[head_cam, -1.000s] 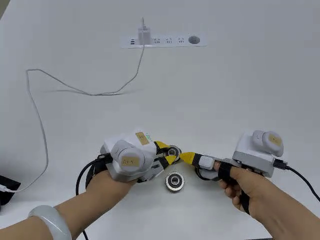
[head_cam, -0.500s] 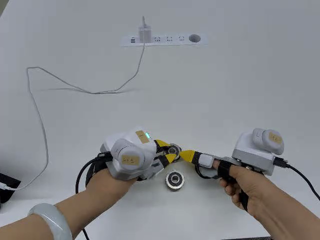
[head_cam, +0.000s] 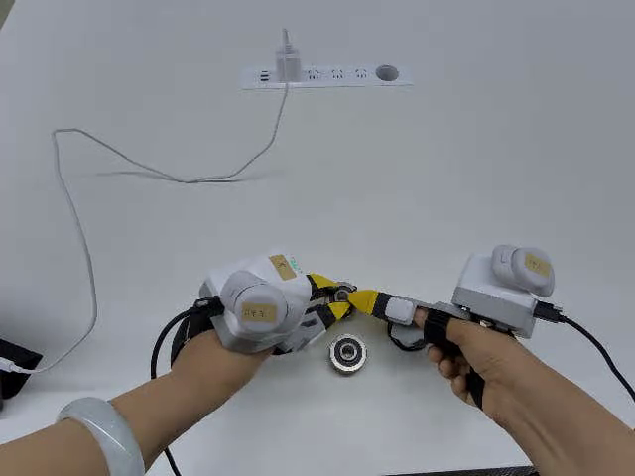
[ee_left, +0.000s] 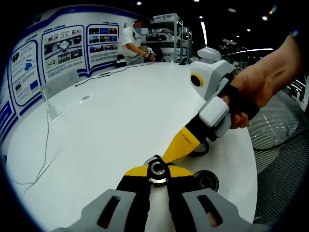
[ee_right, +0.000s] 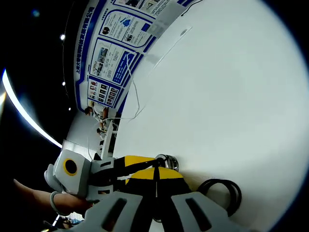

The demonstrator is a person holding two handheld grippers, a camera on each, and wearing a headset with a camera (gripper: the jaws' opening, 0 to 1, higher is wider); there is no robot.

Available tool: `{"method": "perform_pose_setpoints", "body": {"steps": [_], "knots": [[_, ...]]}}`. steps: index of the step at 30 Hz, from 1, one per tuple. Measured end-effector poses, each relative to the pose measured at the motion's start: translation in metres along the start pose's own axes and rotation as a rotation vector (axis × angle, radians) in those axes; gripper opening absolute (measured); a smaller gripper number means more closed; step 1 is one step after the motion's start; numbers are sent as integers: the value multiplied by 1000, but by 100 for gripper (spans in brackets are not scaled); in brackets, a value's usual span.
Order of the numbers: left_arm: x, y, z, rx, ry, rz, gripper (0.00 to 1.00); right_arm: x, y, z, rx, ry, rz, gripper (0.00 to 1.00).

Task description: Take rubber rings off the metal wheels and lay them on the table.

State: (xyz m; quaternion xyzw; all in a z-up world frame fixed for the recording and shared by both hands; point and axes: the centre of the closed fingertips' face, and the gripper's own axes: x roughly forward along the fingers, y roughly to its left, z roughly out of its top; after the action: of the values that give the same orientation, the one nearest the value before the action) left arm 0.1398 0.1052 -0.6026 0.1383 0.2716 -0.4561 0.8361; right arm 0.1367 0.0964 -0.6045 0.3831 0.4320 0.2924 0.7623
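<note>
Held wheel: a metal wheel (head_cam: 343,294) sat above the counter (head_cam: 446,178), clamped between the yellow jaw tips of the left hand-held gripper (head_cam: 327,301).
Left hand-held gripper: its jaws were closed onto the held wheel from both sides.
Right hand-held gripper: the right hand-held gripper (ee_right: 155,175) had its jaws drawn narrow, almost together, with the tips against the held wheel's rim. Whether they pinched a ring could not be told.
Second wheel: another metal wheel (head_cam: 347,353) lay flat on the counter just in front of the held one, touching neither gripper.
Loose rubber ring: a black rubber ring (ee_right: 219,181) lay on the counter beside the right hand-held gripper.
Writing: the yellow stickers on both gripper housings and the small dark print on the right gripper's yellow jaw were too small to read.
Farther back: a white power strip (head_cam: 325,76) held a plugged-in charger (head_cam: 288,65), and its cable (head_cam: 99,157) looped across the left of the counter.
Wall: the blue-bordered posters (ee_left: 63,46) had illegible text.
</note>
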Motion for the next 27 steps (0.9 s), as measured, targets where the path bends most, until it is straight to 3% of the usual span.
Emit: {"method": "perform_pose_setpoints", "body": {"steps": [27], "knots": [[0,0,0,4,-4,-2,13,-4,14,-2,-35,13,58,1]]}}
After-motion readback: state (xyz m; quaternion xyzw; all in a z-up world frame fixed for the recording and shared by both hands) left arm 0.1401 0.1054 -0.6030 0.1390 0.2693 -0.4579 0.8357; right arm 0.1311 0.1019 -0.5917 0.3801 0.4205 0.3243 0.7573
